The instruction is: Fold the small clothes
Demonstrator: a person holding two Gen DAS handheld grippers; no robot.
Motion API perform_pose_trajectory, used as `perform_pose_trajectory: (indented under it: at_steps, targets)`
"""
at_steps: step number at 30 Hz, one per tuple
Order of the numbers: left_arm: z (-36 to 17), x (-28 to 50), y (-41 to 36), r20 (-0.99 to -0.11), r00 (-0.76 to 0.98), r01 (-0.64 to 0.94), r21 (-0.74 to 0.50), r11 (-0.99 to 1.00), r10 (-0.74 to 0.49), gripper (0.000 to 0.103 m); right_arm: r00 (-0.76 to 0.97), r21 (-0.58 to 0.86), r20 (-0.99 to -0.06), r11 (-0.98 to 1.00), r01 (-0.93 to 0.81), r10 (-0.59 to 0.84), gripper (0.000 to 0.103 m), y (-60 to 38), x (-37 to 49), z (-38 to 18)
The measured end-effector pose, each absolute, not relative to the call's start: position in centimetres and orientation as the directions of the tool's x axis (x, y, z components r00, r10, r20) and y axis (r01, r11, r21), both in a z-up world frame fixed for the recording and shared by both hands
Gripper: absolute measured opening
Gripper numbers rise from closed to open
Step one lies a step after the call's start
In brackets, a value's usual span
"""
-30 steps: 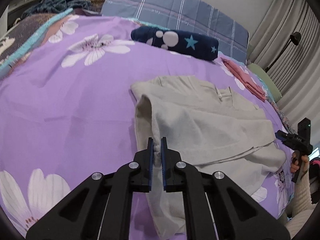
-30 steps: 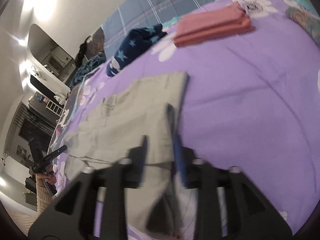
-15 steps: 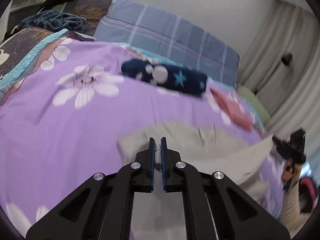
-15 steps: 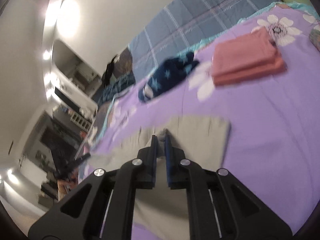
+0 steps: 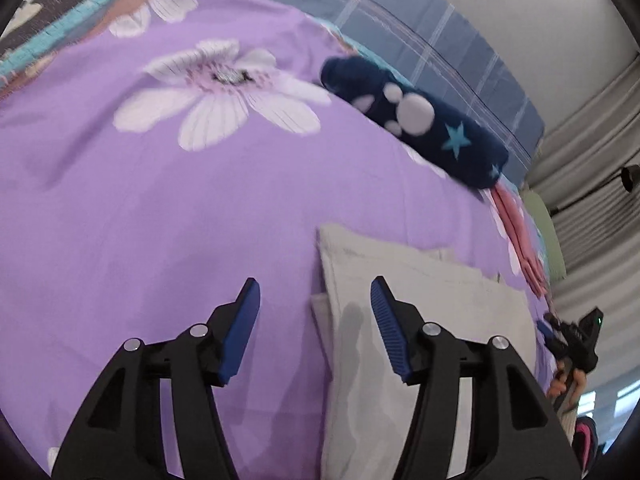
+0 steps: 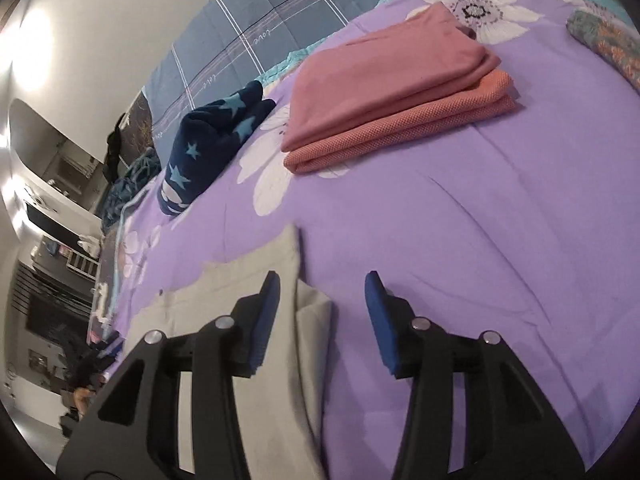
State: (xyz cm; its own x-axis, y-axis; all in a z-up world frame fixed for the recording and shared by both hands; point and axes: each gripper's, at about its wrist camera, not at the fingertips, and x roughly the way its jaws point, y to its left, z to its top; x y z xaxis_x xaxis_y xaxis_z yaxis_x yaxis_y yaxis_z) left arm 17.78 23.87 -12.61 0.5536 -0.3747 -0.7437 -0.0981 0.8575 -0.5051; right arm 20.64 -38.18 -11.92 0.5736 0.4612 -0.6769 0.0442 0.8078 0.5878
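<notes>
A pale grey garment (image 5: 420, 320) lies folded flat on the purple flowered bedspread (image 5: 160, 220). My left gripper (image 5: 314, 300) is open and empty, its jaws straddling the garment's left edge. In the right wrist view the same garment (image 6: 256, 280) lies under my open, empty right gripper (image 6: 320, 292), whose jaws straddle its right edge. The other gripper shows at the far right of the left wrist view (image 5: 576, 340).
A folded pink stack (image 6: 392, 92) and a rolled navy star-print cloth (image 6: 212, 136) lie further up the bed; both show in the left wrist view, the navy cloth (image 5: 420, 120) and the pink stack (image 5: 516, 232). A blue plaid pillow (image 6: 280, 28) lies at the head.
Both grippers carried the garment's near edge up and over toward the far edge, then opened and let it go. The garment now lies folded in half.
</notes>
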Motion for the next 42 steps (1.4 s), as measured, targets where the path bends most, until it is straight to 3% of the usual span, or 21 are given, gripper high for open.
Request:
perform_pose_trajectory:
  at_steps: [8,10,11,19,22,25,28,29,30,34,35,38,42]
  targets:
    - [-13.3,20.1,22.3,-0.77,0.541,-0.071,-0.443,0.894,-0.339,0.055,0.472,0.535,-0.728,0.842,-0.064,0.498,0.046,-33.8,25.0,-13.0]
    - [-13.1,20.8,22.1,-0.766,0.549,-0.062,-0.437,0.897,-0.335,0.003,0.455,0.521,-0.736,0.849,-0.092,0.501,0.016,-32.7,25.7,-13.5]
    - [-13.0,21.1,21.9,-0.764,0.546,-0.058,-0.444,0.894,-0.344,0.004,0.457,0.518,-0.735,0.85,-0.099,0.501,0.004,-32.4,25.8,-13.5]
    - [-5.5,17.7,19.0,-0.632,0.698,0.109,-0.373,0.922,-0.338,0.003,0.638,0.594,-0.551,0.79,-0.154,0.538,0.004,-36.7,20.8,-6.9]
    - [-4.2,18.2,18.5,-0.617,0.723,0.114,-0.337,0.934,-0.311,0.004,0.648,0.55,-0.582,0.825,-0.133,0.492,0.004,-37.0,21.1,-6.7]
    - [-6.2,20.4,18.2,-0.678,0.69,0.078,-0.279,0.957,-0.254,0.004,0.618,0.538,-0.631,0.838,-0.088,0.47,0.004,-36.6,22.8,-8.7]
    - [-10.5,22.5,18.0,-0.775,0.596,0.037,-0.236,0.971,-0.211,0.007,0.584,0.448,-0.728,0.894,0.008,0.359,0.016,-36.4,24.4,-11.9]
    - [-11.3,22.5,18.2,-0.794,0.577,0.017,-0.226,0.974,-0.194,0.011,0.568,0.443,-0.749,0.895,0.046,0.341,0.024,-36.6,24.3,-12.9]
    - [-12.0,22.1,18.6,-0.805,0.561,-0.001,-0.232,0.973,-0.191,0.014,0.562,0.483,-0.737,0.874,0.051,0.375,0.024,-36.9,23.8,-13.4]
    - [-10.1,17.9,20.1,-0.756,0.628,0.001,-0.238,0.971,-0.186,0.05,0.593,0.514,-0.692,0.858,0.004,0.412,0.03,-38.4,19.4,-12.4]
    - [-9.3,16.3,20.4,-0.734,0.653,0.006,-0.24,0.971,-0.186,0.05,0.609,0.506,-0.682,0.863,-0.006,0.404,0.035,-39.0,17.5,-12.0]
    - [-7.8,10.6,21.2,-0.697,0.683,0.03,-0.274,0.961,-0.22,0.05,0.628,0.501,-0.666,0.865,-0.023,0.403,0.037,-40.3,12.6,-11.3]
    - [-8.2,2.7,21.0,-0.7,0.672,0.055,-0.278,0.959,-0.242,0.05,0.629,0.512,-0.658,0.859,-0.03,0.415,0.043,-40.9,6.0,-11.7]
